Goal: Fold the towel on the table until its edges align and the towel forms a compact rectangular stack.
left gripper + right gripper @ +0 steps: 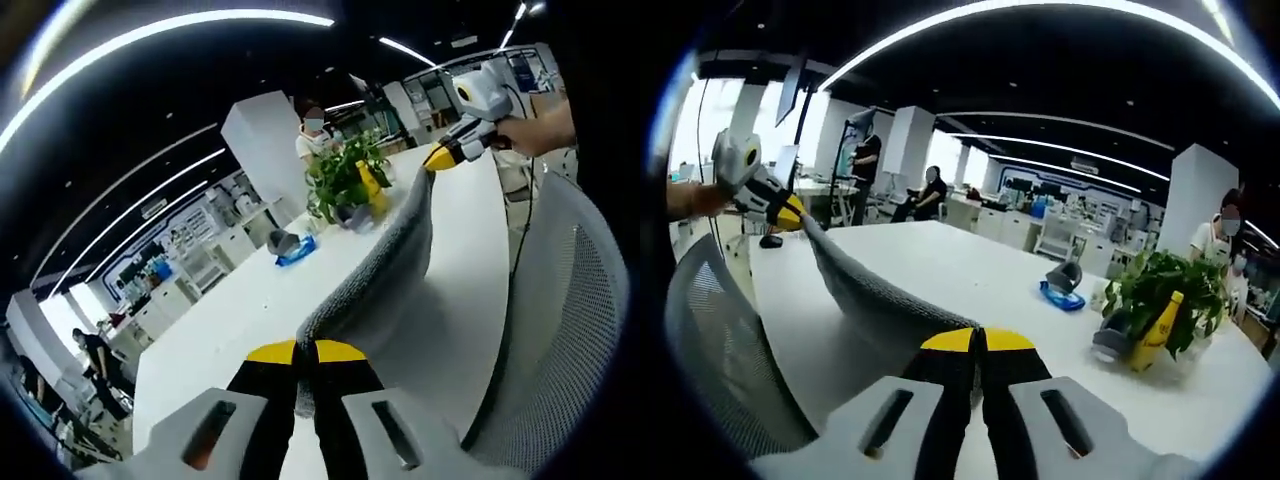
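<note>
A grey towel (385, 270) hangs stretched in the air above the white table (250, 310). My left gripper (305, 352) is shut on one corner of it, yellow tips pressed together. The right gripper (443, 157), held by a hand, pinches the far corner at upper right. In the right gripper view the same towel (870, 290) runs from my right gripper (978, 342), shut on its near corner, to the left gripper (795, 215) at left.
A potted plant (345, 175) with a yellow bottle (372, 190) stands on the table, a blue and grey item (290, 247) beside it. A grey mesh chair (570, 330) is close on the near side. People stand in the office behind.
</note>
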{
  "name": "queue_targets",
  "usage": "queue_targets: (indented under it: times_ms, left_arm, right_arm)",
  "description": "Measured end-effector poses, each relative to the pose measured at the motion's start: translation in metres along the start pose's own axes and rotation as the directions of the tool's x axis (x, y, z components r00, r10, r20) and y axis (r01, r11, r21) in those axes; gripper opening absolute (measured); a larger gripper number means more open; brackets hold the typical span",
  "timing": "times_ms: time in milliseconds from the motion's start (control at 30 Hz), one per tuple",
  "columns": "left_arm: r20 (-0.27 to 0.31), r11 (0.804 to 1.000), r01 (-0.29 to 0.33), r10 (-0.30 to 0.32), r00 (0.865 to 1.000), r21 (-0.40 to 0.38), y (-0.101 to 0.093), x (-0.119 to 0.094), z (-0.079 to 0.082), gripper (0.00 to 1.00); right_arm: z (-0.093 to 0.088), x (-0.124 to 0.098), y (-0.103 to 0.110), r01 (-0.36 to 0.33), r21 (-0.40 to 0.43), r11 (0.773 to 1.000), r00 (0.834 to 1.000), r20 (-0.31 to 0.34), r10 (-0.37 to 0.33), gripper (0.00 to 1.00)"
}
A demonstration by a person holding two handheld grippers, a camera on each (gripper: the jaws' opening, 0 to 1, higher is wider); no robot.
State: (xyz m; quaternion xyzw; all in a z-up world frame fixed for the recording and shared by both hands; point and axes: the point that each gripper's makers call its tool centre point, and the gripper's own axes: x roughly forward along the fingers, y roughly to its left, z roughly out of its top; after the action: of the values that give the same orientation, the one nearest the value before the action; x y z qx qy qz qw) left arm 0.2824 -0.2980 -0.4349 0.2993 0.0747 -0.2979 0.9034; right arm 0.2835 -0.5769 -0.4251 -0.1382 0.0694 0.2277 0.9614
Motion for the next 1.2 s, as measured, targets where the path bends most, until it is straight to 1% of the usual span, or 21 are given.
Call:
queue_targets:
  times_ms: [67, 167, 267, 367, 467, 533, 667, 800, 867, 933, 1033, 1100, 1200]
  left_arm:
    - [0.013, 1.0, -0.011, 0.012, 1.0, -0.024, 0.002, -0.004, 0.004, 0.04]
    - [0.033, 0.998, -0.022, 0.024, 0.999, -0.052, 0.007, -0.01, 0.011, 0.04]
    - [0.058, 0.997, -0.037, 0.042, 0.997, -0.073, 0.013, -0.017, 0.017, 0.04]
    - [0.065, 0.996, -0.044, 0.049, 0.997, -0.078, 0.016, -0.018, 0.018, 0.05]
    - [0.039, 0.995, -0.038, 0.042, 0.998, -0.095, 0.014, -0.014, 0.009, 0.05]
    - [0.024, 0.996, -0.033, 0.035, 0.999, -0.088, 0.01, -0.011, 0.005, 0.05]
    - [0.015, 0.995, -0.016, 0.018, 1.0, -0.101, 0.006, -0.007, 0.0, 0.05]
    - [-0.017, 0.994, -0.008, 0.006, 1.0, -0.106, 0.005, 0.002, -0.007, 0.05]
    - [-0.036, 0.994, -0.004, 0.0, 0.999, -0.108, 0.004, 0.006, -0.011, 0.05]
    - [-0.047, 0.994, 0.001, -0.006, 0.999, -0.111, 0.004, 0.009, -0.015, 0.05]
    - [-0.065, 0.993, 0.002, -0.01, 0.998, -0.117, 0.003, 0.013, -0.02, 0.05]
    - [-0.09, 0.994, 0.003, -0.013, 0.996, -0.11, 0.003, 0.015, -0.024, 0.05]
    - [-0.124, 0.995, 0.021, -0.033, 0.992, -0.099, 0.0, 0.019, -0.033, 0.05]
  right_arm:
    - [0.013, -0.003, -0.001, 0.013, -0.014, 1.0, 0.999, 0.039, -0.012, 0.0]
    - [0.026, -0.008, -0.001, 0.024, -0.042, 0.999, 0.998, 0.055, -0.022, 0.0]
    - [0.032, -0.01, -0.002, 0.025, -0.044, 0.999, 0.997, 0.073, -0.021, 0.0]
    - [0.033, -0.008, -0.001, 0.021, -0.039, 0.999, 0.997, 0.079, -0.018, 0.0]
    - [0.024, -0.004, 0.003, 0.014, -0.046, 0.999, 0.998, 0.054, -0.012, 0.0]
    - [0.017, -0.002, 0.004, 0.012, -0.036, 0.999, 0.999, 0.035, -0.011, 0.0]
    - [0.007, 0.0, 0.002, 0.017, -0.01, 1.0, 1.0, 0.015, -0.017, 0.0]
    - [-0.003, 0.006, 0.002, 0.012, -0.013, 1.0, 1.0, -0.022, -0.012, 0.0]
    - [-0.009, 0.01, 0.002, 0.013, -0.024, 1.0, 0.999, -0.047, -0.014, 0.0]
    - [-0.011, 0.012, 0.002, 0.015, -0.03, 0.999, 0.997, -0.069, -0.017, 0.0]
    - [-0.014, 0.015, 0.003, 0.016, -0.029, 0.999, 0.997, -0.081, -0.018, 0.0]
    - [-0.016, 0.018, 0.003, 0.014, -0.022, 1.0, 0.996, -0.093, -0.015, 0.0]
    - [-0.026, 0.024, 0.004, 0.007, -0.035, 0.999, 0.991, -0.132, -0.012, 0.0]
